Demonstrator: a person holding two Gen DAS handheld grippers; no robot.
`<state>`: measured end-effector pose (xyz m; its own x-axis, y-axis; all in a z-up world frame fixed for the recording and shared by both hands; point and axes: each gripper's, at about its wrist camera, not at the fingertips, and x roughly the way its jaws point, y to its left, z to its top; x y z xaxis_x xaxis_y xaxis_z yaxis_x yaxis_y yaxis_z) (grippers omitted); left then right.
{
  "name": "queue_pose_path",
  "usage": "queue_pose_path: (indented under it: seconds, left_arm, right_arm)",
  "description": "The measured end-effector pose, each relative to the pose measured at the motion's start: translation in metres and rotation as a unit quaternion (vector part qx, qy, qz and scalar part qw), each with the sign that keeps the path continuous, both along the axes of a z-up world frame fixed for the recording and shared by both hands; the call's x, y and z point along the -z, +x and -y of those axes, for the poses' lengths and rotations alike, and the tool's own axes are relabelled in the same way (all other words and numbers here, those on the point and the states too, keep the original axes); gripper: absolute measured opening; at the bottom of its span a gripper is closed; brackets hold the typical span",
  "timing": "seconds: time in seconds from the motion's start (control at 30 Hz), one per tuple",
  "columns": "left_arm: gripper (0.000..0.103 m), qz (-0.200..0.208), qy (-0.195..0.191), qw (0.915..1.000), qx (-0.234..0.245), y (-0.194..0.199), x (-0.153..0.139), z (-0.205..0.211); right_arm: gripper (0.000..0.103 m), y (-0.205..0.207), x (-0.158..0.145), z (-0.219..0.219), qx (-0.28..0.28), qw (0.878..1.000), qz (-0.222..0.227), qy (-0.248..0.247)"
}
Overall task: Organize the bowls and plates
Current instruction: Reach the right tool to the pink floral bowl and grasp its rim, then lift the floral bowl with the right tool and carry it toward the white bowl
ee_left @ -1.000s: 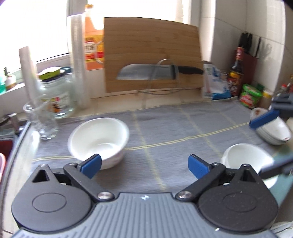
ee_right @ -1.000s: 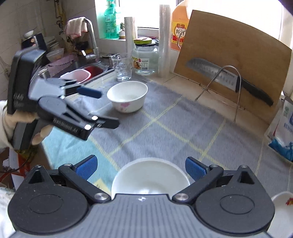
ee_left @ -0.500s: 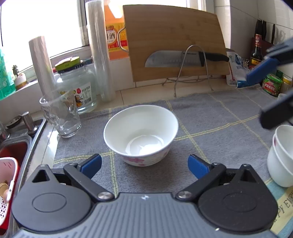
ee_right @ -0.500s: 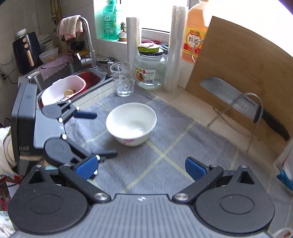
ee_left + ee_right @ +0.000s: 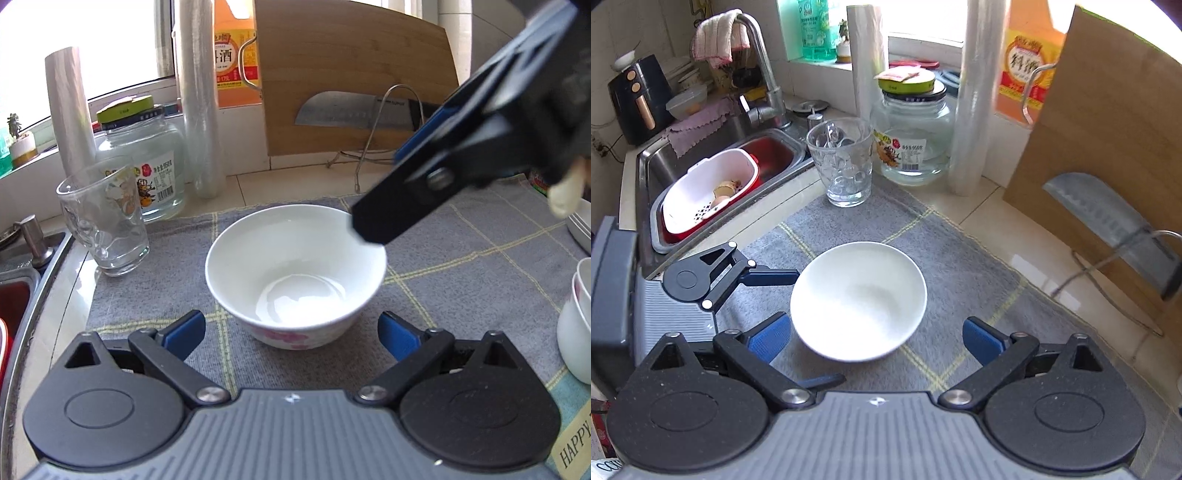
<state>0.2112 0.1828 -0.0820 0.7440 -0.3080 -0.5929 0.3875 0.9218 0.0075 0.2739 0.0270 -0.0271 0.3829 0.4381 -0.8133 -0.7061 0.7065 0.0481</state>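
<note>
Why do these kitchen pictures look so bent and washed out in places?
Left wrist view: the window is blown out white, and the fisheye lens curves the cutting board. Right wrist view: the bowl looks slightly soft and the knife smeared near the edge.

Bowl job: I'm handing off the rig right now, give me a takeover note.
Left gripper: open, empty, low at the white bowl on the grey mat, pads either side, not touching.
Right gripper: open, empty, above the same bowl; jaws have just been closing.
Nested bowls sit at the mat's right edge, with more dishes behind them.
Done: some bowls are already stacked.
Left: pick up the lone bowl, probably add it to the stack.
</note>
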Motion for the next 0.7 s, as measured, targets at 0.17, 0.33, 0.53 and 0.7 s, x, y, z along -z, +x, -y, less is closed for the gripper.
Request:
queue_pose_path:
  seconds: [0.17, 0.33, 0.53, 0.7]
  left_arm:
    - [0.097, 0.002, -0.017, 0.9998, 0.010, 0.005, -0.001, -0.001]
    - [0.093, 0.007, -0.032, 0.9994, 0.010, 0.007, -0.002, -0.002]
    - [0.092, 0.008, -0.034, 0.9993, 0.014, 0.008, -0.001, -0.002]
    - [0.092, 0.007, -0.034, 0.9993, 0.016, 0.009, -0.001, -0.003]
  right_arm:
    - [0.092, 0.018, 0.015, -0.012, -0.010, 1.000, -0.021, -0.002]
    - [0.086, 0.035, 0.024, -0.019, -0.012, 0.999, -0.037, 0.000]
    - [0.079, 0.048, 0.032, -0.021, -0.013, 0.998, -0.055, 0.007]
    - [0.076, 0.050, 0.034, -0.023, -0.017, 0.998, -0.059, 0.010]
